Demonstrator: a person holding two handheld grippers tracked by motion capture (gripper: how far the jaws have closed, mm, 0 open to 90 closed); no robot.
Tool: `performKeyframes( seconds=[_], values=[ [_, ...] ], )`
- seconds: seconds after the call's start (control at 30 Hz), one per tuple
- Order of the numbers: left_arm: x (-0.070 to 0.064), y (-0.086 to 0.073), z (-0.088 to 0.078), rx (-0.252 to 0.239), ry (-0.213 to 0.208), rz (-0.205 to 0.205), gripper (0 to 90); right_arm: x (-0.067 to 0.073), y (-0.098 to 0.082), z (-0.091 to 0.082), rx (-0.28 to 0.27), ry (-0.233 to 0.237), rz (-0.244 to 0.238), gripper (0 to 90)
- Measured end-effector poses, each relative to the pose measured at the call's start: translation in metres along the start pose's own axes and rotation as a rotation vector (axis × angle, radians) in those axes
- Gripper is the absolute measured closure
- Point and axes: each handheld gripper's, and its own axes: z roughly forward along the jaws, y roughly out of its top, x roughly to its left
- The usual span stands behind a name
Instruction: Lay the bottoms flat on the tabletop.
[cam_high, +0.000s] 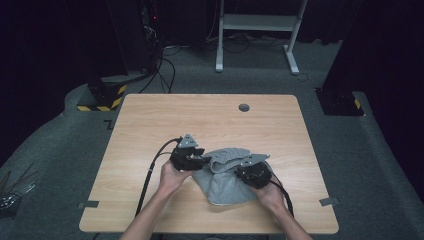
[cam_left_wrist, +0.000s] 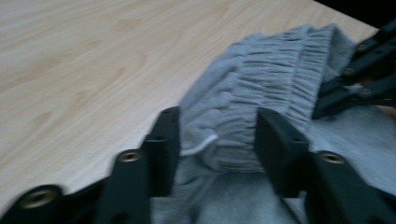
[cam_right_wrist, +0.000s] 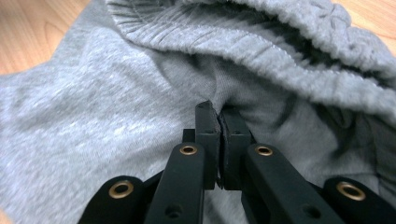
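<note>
grey sweatpants (cam_high: 227, 180) lie bunched mid-table, right gripper (cam_right_wrist: 219, 116) pinching the fabric shut, left gripper (cam_left_wrist: 217, 140) spread around the gathered waistband (cam_left_wrist: 275, 88); best close fully on the elastic before pulling it flat.

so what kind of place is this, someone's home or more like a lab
More likely a lab or recording studio than a home. A bare wooden table stands on grey carpet with black curtains around it, cables trail across the floor by an equipment rack, and yellow-black hazard tape marks a stand's base.
</note>
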Motion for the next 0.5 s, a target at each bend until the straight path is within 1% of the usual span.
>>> performKeyframes(
  seconds=[0.07, 0.13, 0.2, 0.27, 0.3, 0.33, 0.37, 0.4, 0.43, 0.47, 0.5],
  values=[
    [-0.004, -0.003, 0.000, 0.002, -0.013, 0.018, 38.9, 0.000, 0.001, 0.002, 0.000, -0.002, -0.002, 87.8],
    [-0.007, -0.004, 0.001, 0.011, -0.011, 0.031, 34.1, 0.000, 0.002, 0.002, -0.005, -0.002, 0.004, 87.3],
    [-0.008, -0.005, 0.006, 0.019, -0.010, 0.032, 32.6, -0.001, 0.002, 0.003, -0.010, -0.003, 0.008, 85.3],
    [-0.009, -0.003, 0.012, 0.018, 0.001, 0.030, 34.6, -0.002, 0.003, 0.003, -0.013, -0.006, 0.023, 79.4],
    [-0.009, -0.002, 0.015, 0.021, 0.013, 0.028, 37.6, -0.002, 0.003, 0.004, -0.015, -0.011, 0.029, 75.0],
    [-0.010, -0.001, 0.018, 0.024, 0.029, 0.023, 42.5, -0.002, 0.004, 0.004, -0.017, -0.023, 0.030, 70.1],
    [-0.010, 0.000, 0.021, 0.029, 0.035, 0.021, 48.0, -0.002, 0.004, 0.005, -0.019, -0.037, 0.035, 65.7],
    [-0.010, 0.001, 0.023, 0.031, 0.037, 0.015, 53.8, -0.001, 0.005, 0.005, -0.024, -0.047, 0.037, 63.1],
    [-0.010, 0.003, 0.025, 0.031, 0.029, 0.004, 60.7, -0.001, 0.006, 0.006, -0.024, -0.051, 0.040, 61.8],
    [-0.010, 0.004, 0.026, 0.036, 0.042, 0.000, 64.7, -0.001, 0.006, 0.007, -0.025, -0.054, 0.040, 62.5],
    [-0.009, 0.005, 0.026, 0.040, 0.058, -0.002, 70.4, -0.001, 0.006, 0.008, -0.019, -0.051, 0.038, 67.6]
  ],
)
